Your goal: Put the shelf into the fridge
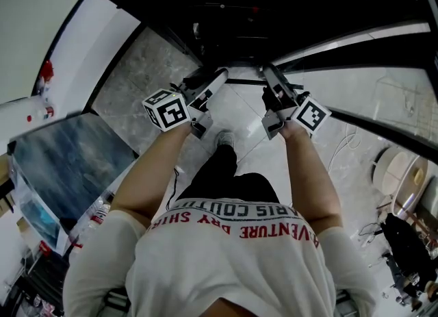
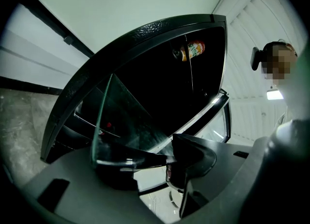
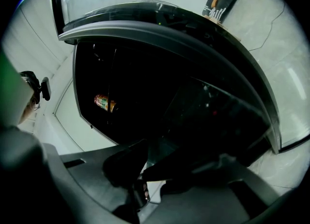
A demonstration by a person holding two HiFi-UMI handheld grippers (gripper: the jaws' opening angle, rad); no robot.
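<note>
Forearms (image 1: 309, 172): both reach forward over the floor, one gripper in each hand.
Left gripper (image 2: 167, 162): jaws stand apart. The glass pane's near edge runs between them and lies on the left-hand jaw, with nothing clamped.
Right gripper (image 3: 139, 170): jaws drawn close together on the pane's other side edge, gripping it. The view is dark.
Shelf (image 2: 121, 121): clear glass pane, tilted, carried between the two grippers in front of the open cavity.
Fridge (image 2: 155, 27): dark open interior just ahead, rim curving overhead.
Bottle (image 2: 191, 51): orange-labelled, deep inside.
</note>
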